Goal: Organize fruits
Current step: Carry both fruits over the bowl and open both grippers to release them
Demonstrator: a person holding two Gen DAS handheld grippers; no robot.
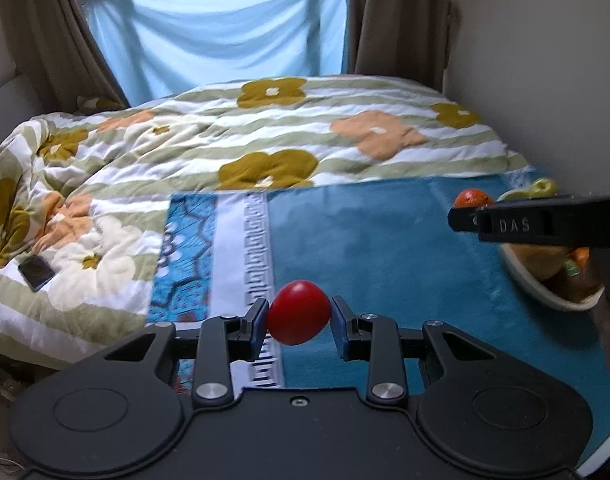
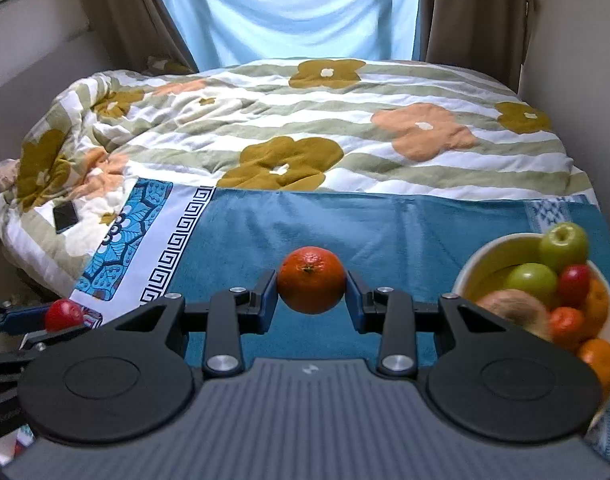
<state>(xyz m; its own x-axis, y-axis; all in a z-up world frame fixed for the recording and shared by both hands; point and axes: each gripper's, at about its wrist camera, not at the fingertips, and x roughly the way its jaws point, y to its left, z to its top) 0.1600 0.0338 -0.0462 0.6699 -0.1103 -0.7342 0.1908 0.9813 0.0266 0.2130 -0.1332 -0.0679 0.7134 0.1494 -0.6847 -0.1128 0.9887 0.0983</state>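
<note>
Setting: bed under a floral quilt (image 2: 305,128), striped green and white with mustard and peach flowers; teal towel (image 2: 385,232) spread across the near end, patterned border at its left edge.
Left gripper (image 1: 299,322): clamped on a small red fruit (image 1: 299,312), smooth and rounded, pinched between the blue pads; held above the towel's patterned border.
Left gripper, seen from the right wrist view: low at the far left edge, same red fruit (image 2: 63,314) between its fingers.
Right gripper (image 2: 311,284): closed around an orange (image 2: 311,280), stem dimple facing the camera, a pad against each side; held over the bare teal towel.
Right gripper, seen from the left wrist view: dark finger with raised letters reaching in from the right edge, orange (image 1: 473,198) partly visible behind it.
Fruit bowl (image 2: 489,252): cream-coloured, on the towel at the right, just beside the right gripper.
Bowl contents: two green apples (image 2: 565,244), a small red fruit, several oranges, one tan rounded fruit too blurred to name.
Phone (image 2: 65,216): dark, lying flat on the quilt at the left, well apart from the bowl.
Background: pale blue cloth (image 2: 289,12) hung over the window, brown curtains (image 2: 473,8) at both sides.
</note>
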